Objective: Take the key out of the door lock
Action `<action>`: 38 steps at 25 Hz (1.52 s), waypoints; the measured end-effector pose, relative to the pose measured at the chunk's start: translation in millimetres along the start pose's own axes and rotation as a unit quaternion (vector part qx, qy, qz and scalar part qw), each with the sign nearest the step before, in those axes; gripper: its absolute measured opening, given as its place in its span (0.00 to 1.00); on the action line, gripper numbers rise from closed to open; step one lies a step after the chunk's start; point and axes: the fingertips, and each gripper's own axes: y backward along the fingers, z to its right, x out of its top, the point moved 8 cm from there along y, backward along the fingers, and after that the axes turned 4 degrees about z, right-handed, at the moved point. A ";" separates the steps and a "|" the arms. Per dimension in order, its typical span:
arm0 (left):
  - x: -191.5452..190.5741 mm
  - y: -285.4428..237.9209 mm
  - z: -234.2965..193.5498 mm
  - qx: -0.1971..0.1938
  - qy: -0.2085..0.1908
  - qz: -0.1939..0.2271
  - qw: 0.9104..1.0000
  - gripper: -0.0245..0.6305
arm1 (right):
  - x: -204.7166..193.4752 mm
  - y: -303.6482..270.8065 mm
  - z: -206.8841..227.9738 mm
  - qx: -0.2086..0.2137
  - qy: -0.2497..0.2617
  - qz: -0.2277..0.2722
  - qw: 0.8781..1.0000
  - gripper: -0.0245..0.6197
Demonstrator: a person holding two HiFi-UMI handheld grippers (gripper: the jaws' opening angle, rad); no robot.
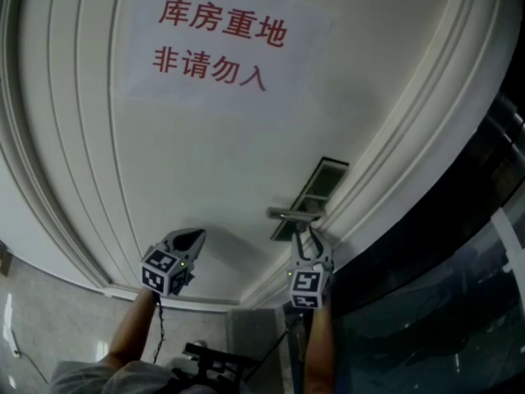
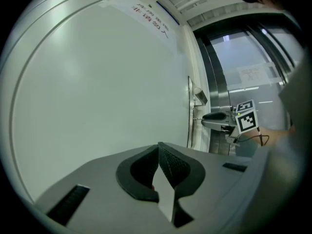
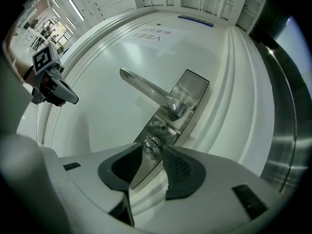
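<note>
White door (image 1: 205, 162) bearing a paper sign (image 1: 221, 48) with red characters. The right gripper (image 3: 152, 154) faces the metal lock plate (image 3: 190, 89) under the lever handle (image 3: 146, 87); its fingers stand wide apart, and the key (image 3: 152, 145) sits in the lock between their tips, not pressed. The left gripper (image 2: 159, 150) hangs by the bare door panel, well apart from the lock, fingers closed together on nothing
</note>
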 end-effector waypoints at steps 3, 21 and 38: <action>-0.1 1.1 -2.1 0.002 0.000 0.000 1.000 0.05 | 1.7 -3.5 -0.4 0.003 0.005 -0.007 1.000 0.26; -3.2 4.3 -9.9 0.013 0.013 0.000 1.000 0.05 | 13.9 -14.6 -4.4 -0.005 0.084 -0.021 0.996 0.14; -3.1 9.1 -17.2 0.015 0.017 0.005 1.000 0.05 | 16.4 -17.9 -9.7 -0.023 0.139 -0.030 0.990 0.08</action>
